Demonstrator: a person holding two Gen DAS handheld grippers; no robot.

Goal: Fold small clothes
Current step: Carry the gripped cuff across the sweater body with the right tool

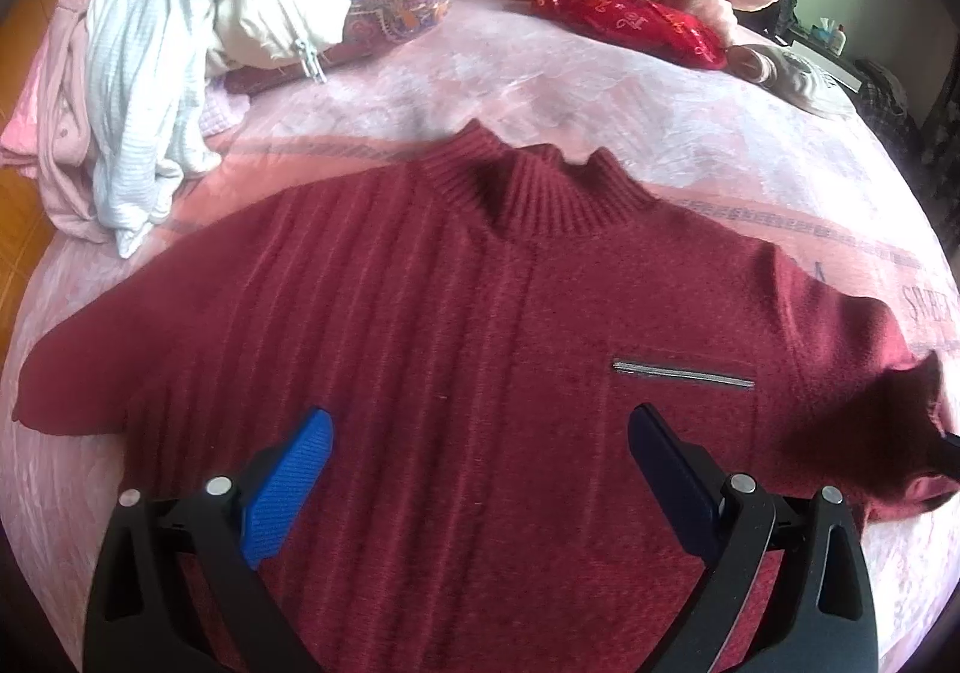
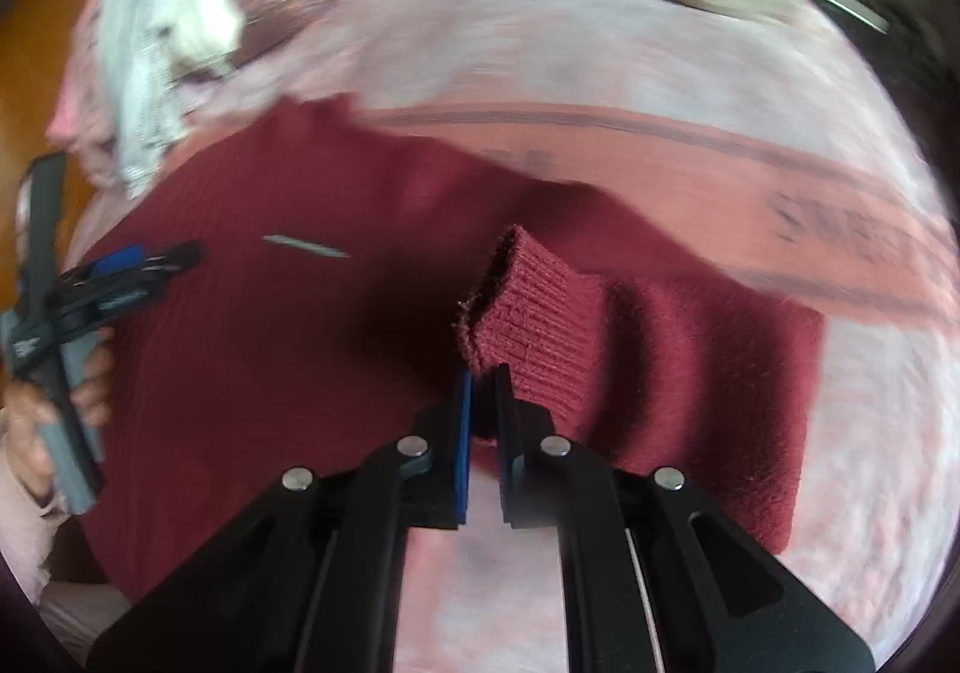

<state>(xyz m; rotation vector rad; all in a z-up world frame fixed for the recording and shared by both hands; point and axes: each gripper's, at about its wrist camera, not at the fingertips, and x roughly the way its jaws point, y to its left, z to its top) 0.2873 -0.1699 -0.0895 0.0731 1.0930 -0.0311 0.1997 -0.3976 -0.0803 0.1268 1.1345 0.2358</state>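
On a bed (image 1: pixel 540 90) spread with a pale pink, crinkled cover, we hold a dark red knitted sweater (image 1: pixel 420 313) laid flat, front up, directly ahead of and beneath the left tool (image 1: pixel 480 427), whose blue-padded jaws stand wide apart and grip nothing. The sweater is soft, fuzzy wool with lengthwise ribs down one half, a thick ribbed collar (image 1: pixel 540 187) at its far edge, and a short silver zip pocket (image 1: pixel 683 374) just beyond the left tool's right-hand finger.

The right tool (image 2: pixel 483 373) has its jaws pinched together on the sleeve cuff (image 2: pixel 528 313), a tight ribbed band raised off the bed, with the sleeve trailing away to that tool's right. The view there is motion-blurred, so finer detail is lost.

We judge the step in hand to be folding this sleeve inward across the body. To do it well, we should carry the cuff low and level toward the zip pocket, keep the knit from stretching, and use the open left tool to press the chest flat so the body does not drag along.

Far beyond the left tool, to its left, lies a heap of white and pink clothes (image 1: pixel 138 102); straight beyond it, a small red satin pouch (image 1: pixel 630 21).
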